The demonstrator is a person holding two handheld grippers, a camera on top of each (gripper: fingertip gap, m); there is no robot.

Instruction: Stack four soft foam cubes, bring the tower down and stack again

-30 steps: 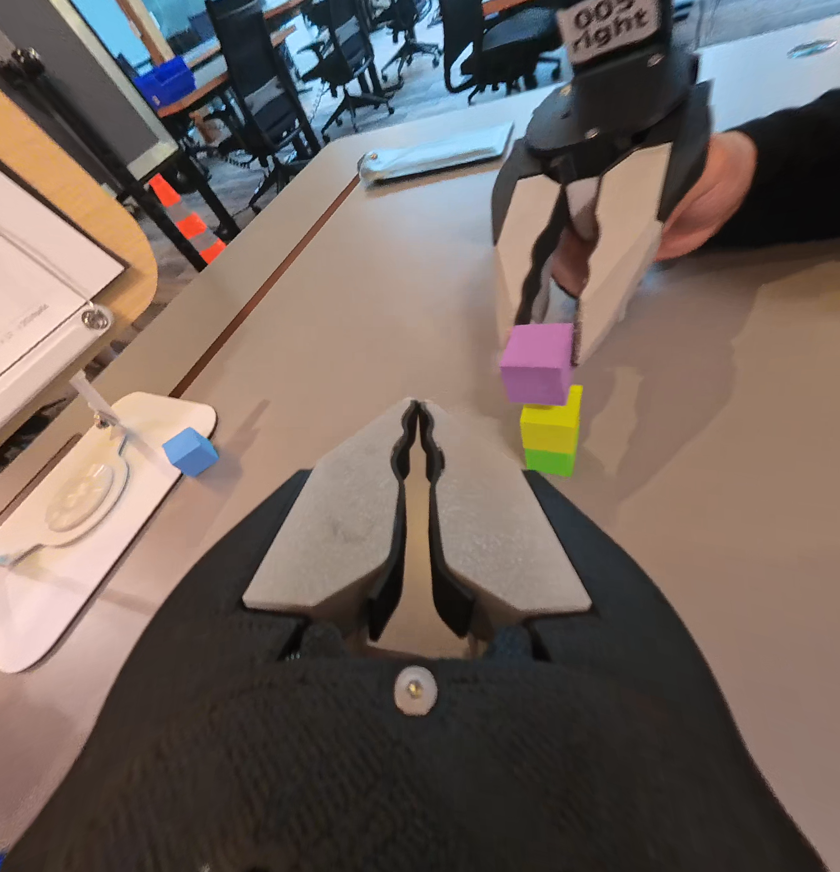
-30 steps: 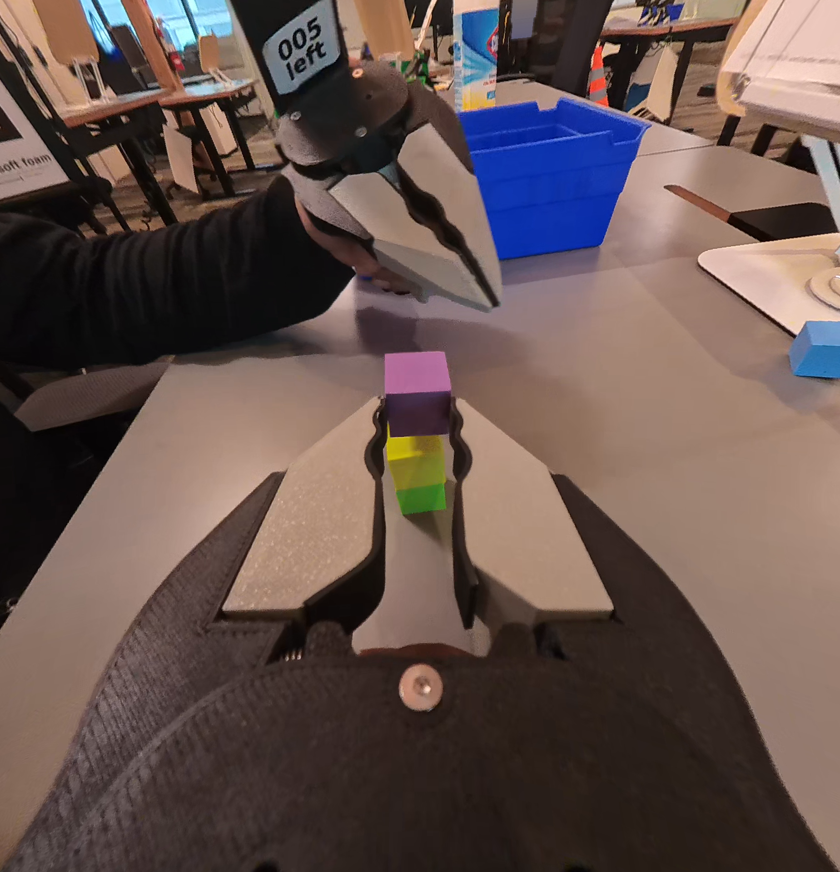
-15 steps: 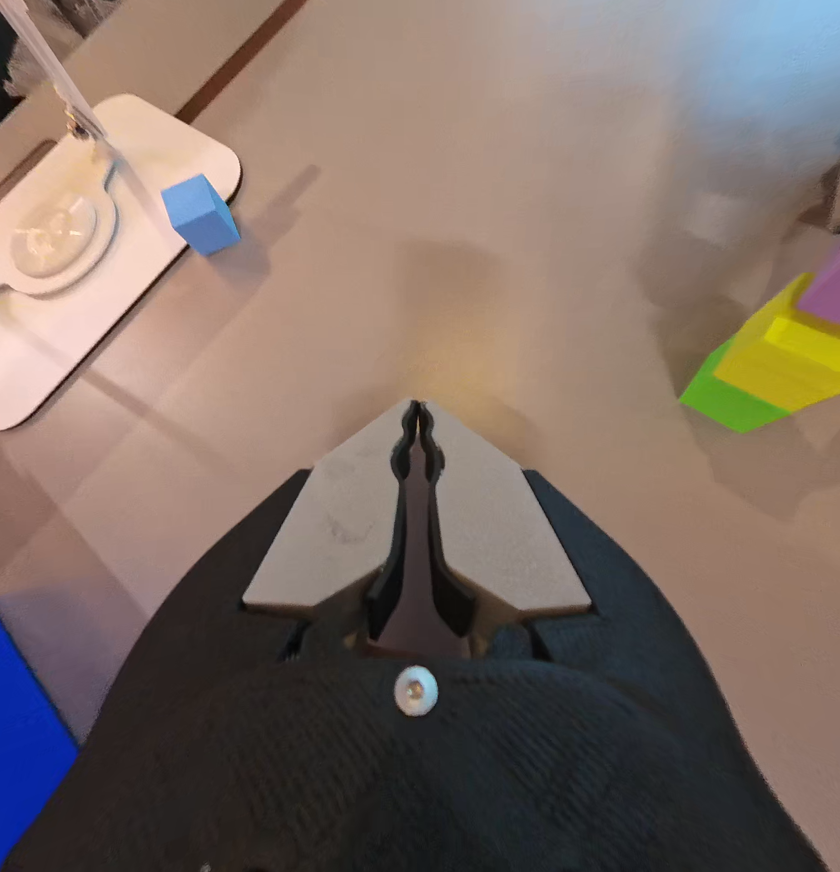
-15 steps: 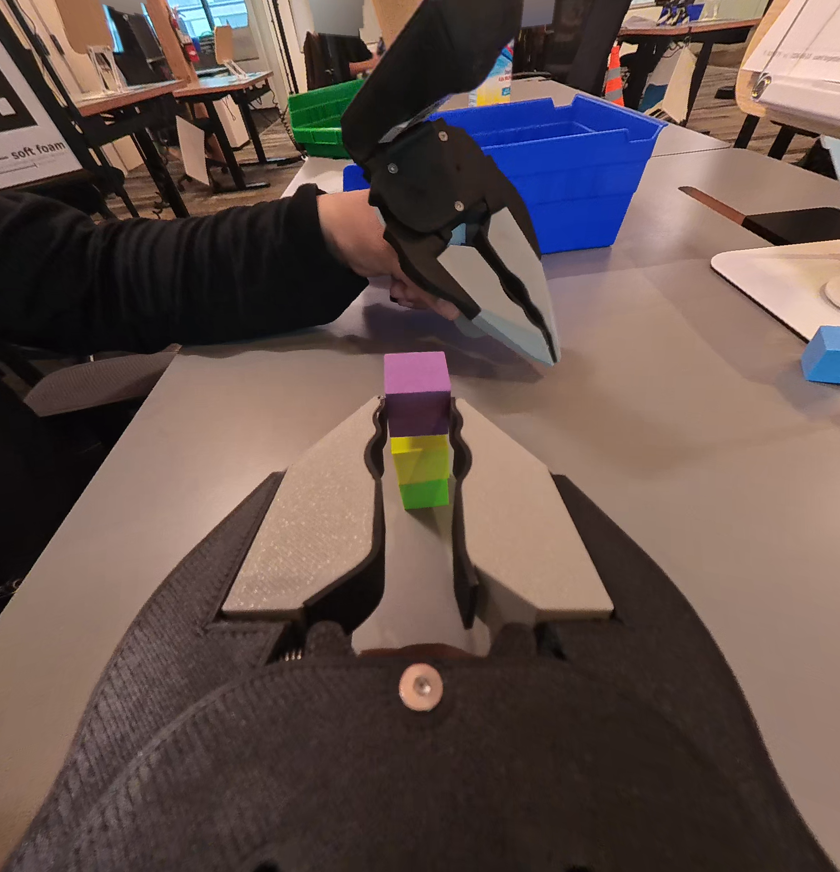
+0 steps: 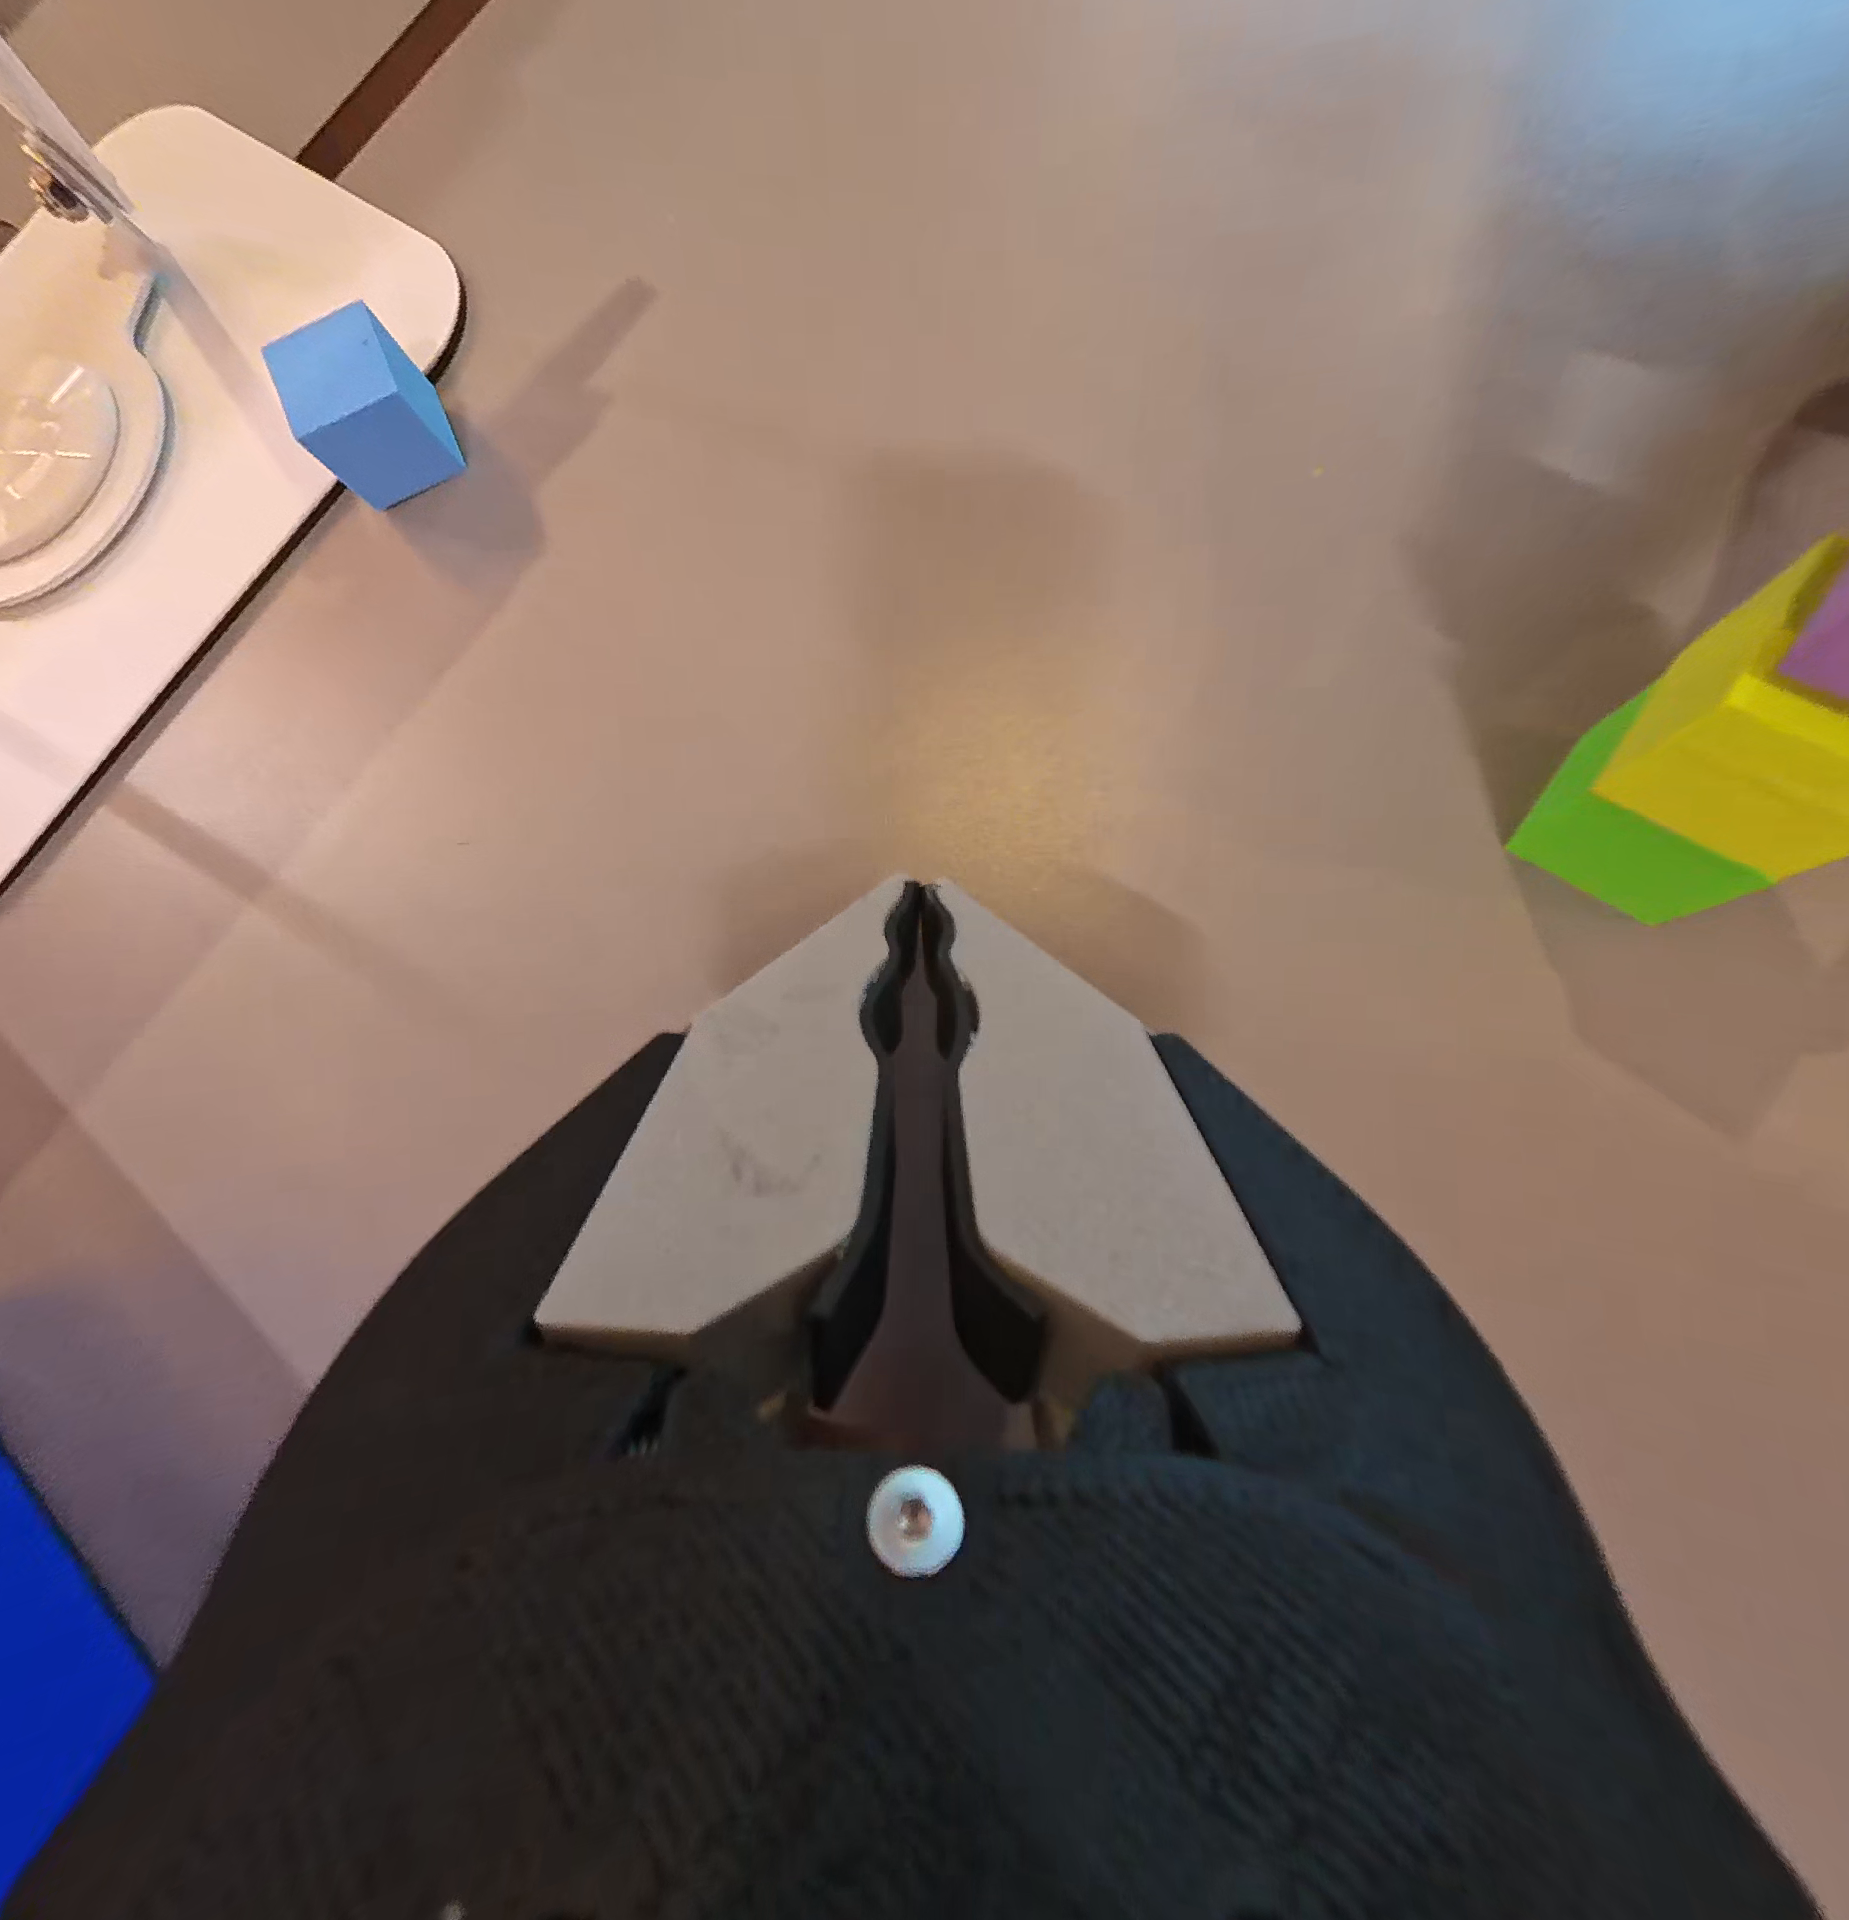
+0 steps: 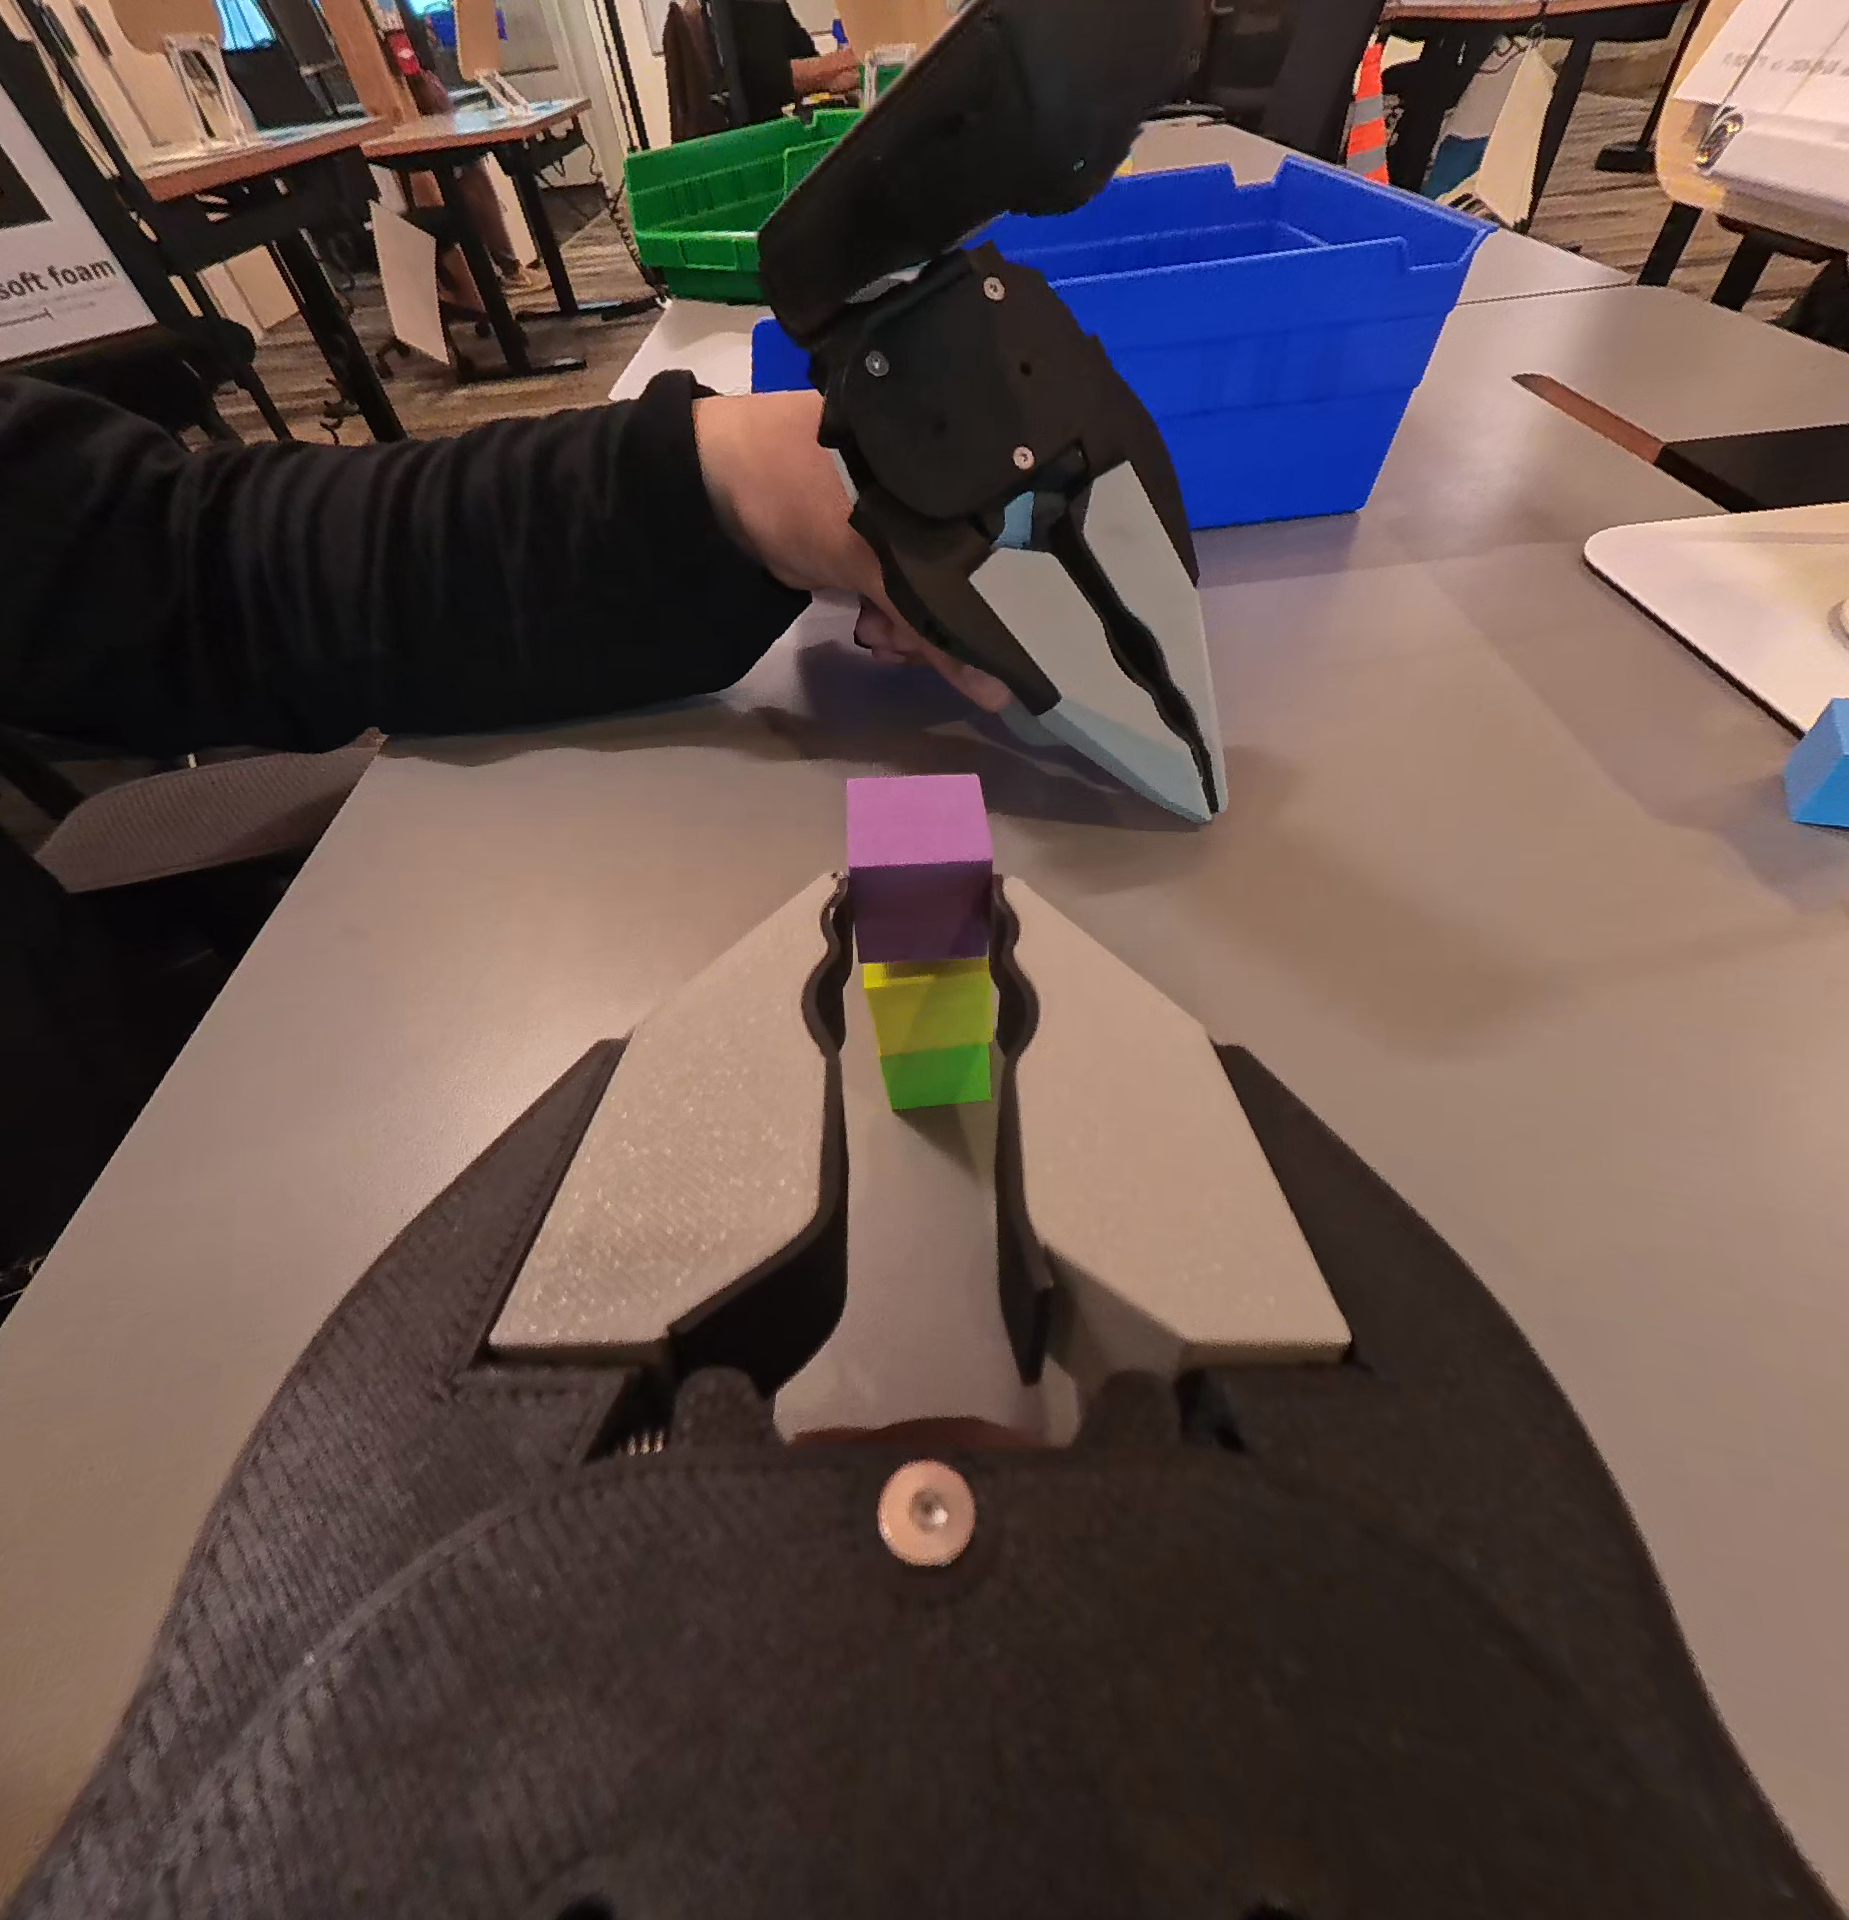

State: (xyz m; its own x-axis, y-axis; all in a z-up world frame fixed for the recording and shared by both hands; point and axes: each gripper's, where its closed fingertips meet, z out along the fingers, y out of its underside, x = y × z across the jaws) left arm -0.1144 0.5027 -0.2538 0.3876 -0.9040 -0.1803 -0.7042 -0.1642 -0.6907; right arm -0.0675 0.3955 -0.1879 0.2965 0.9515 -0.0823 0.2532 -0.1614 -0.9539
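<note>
A green cube [image 6: 939, 1075] stands on the grey table with a yellow cube [image 6: 928, 1003] on it. My right gripper [image 6: 920, 904] is shut on a purple cube [image 6: 918, 862] that sits on top of the yellow one. My left gripper [image 5: 915, 888] is shut and empty, pointing down at bare table; in the right wrist view it [image 6: 1206, 800] hangs just beyond and right of the stack. The blue cube [image 5: 359, 405] lies against a white base plate [image 5: 172, 582], far left of the left gripper. The stack shows at the left wrist view's right edge [image 5: 1730, 769].
A blue bin [image 6: 1263, 343] stands behind the left gripper, with a green bin [image 6: 733, 197] farther back. The white base plate [image 6: 1751, 603] and blue cube [image 6: 1839, 774] are at the right. A person's black sleeve [image 6: 380, 561] crosses the table's left side. Some 15 cm of space lies between my two pairs of fingers. To the white base plate [image 5: 172, 582]: left tips about 20 cm, right tips about 30 cm. My right wrist view [image 6: 1801, 672] looks at it from another angle.
My left gripper has swung away from the stack, tilted down and dropped close to the table, staying shut. My right gripper has kept hold of the purple cube on the stack.
</note>
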